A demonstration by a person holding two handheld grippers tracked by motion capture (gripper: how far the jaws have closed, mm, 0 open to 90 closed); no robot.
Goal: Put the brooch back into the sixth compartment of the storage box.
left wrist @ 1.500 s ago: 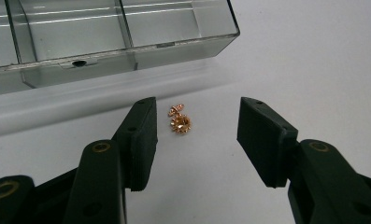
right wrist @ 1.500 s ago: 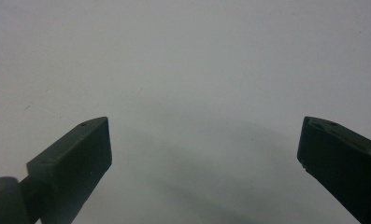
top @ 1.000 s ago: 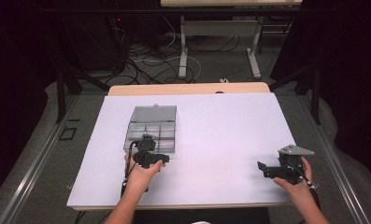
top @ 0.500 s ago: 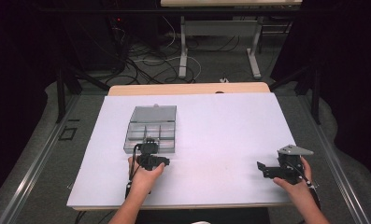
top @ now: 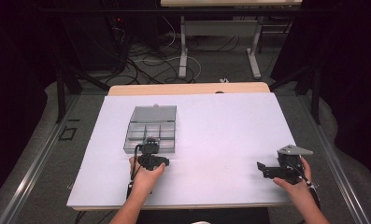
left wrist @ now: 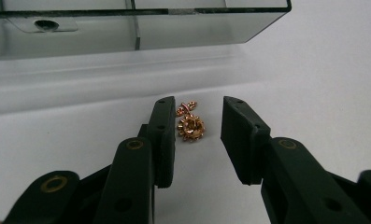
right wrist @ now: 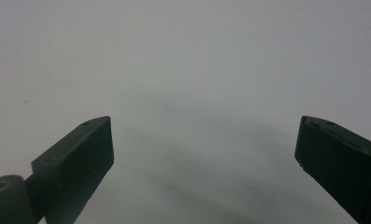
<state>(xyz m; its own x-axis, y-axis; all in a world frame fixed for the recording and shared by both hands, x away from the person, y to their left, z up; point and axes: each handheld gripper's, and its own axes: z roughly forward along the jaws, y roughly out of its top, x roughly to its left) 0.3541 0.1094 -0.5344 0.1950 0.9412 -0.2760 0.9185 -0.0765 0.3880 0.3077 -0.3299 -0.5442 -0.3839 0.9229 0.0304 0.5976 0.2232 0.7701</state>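
While left claw (left wrist: 198, 135) closes round gold earrings (left wrist: 189, 123), compartment box (left wrist: 136, 28) sits just beyond.

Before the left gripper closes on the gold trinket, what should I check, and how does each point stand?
1. Gold trinket between the left gripper jaws: ok.
2. Jaws, which have just been closing, not yet pressing on it: ok, gap on the right side.
3. Trinket lying clear of the grey compartment box: ok.
4. Box lid open: ok.
5. Right gripper open, resting apart on the white table: ok.
6. Which compartment is meant: cannot tell.
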